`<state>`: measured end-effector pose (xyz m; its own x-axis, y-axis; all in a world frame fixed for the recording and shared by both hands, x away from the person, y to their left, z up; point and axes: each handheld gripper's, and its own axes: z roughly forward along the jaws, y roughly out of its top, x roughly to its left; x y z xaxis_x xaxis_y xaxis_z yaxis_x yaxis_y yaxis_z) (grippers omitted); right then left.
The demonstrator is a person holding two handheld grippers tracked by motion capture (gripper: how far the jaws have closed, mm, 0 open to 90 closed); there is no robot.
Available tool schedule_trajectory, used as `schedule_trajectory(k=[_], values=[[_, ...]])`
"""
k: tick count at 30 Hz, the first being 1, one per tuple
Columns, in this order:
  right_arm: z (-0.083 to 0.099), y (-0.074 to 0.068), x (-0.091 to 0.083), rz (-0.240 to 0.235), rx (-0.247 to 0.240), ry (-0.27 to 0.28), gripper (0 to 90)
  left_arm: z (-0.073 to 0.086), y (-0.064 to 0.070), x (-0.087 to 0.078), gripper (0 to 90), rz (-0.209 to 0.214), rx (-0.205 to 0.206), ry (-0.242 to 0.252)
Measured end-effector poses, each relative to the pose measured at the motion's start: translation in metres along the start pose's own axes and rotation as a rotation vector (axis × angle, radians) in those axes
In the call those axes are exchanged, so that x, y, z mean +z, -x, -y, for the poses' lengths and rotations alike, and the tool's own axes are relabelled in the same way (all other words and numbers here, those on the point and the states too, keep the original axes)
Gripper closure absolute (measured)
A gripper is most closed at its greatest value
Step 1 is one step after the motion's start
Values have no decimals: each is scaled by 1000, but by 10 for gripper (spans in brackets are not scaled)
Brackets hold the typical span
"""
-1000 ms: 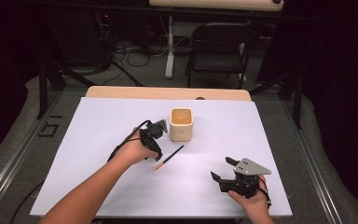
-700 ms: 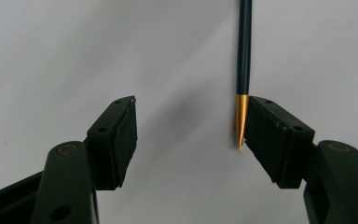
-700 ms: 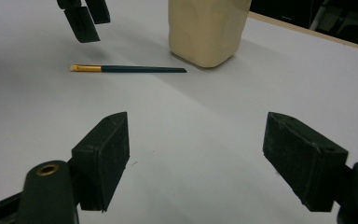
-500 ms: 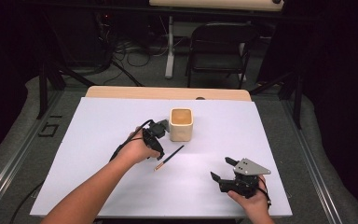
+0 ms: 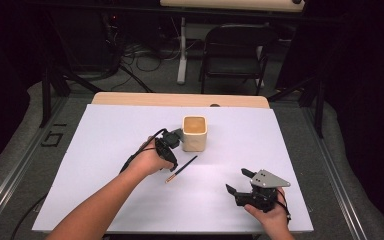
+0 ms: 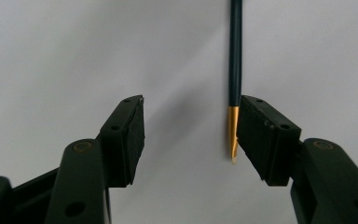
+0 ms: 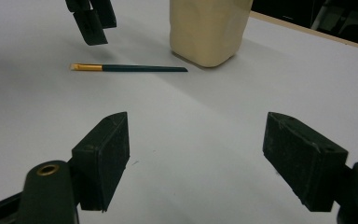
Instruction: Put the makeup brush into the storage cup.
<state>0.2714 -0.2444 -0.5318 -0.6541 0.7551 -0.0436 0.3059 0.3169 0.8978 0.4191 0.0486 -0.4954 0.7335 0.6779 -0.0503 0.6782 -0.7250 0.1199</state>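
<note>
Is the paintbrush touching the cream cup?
Apart. In the right gripper view, the paintbrush lies flat with its dark tip short of the cream cup, white table visible between them.

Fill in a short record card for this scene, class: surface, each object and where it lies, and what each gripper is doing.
surface: white table top
cup: cream square cup, upright near the table's middle
brush: dark-handled paintbrush with a gold ferrule, lying flat in front of the cup
left gripper: open, hovering over the brush's gold end, which lies close by one jaw
right gripper: open, holding nothing, near the table's front right, apart from brush and cup
</note>
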Motion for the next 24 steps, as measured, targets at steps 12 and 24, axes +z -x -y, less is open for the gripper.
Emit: schedule_trajectory(k=[12, 24], values=[[0, 0, 0, -6, -2, -4, 227, -8, 7, 6, 527, 13, 8, -24], [0, 0, 0, -8, -4, -4, 227, -8, 14, 16, 611, 39, 8, -61]])
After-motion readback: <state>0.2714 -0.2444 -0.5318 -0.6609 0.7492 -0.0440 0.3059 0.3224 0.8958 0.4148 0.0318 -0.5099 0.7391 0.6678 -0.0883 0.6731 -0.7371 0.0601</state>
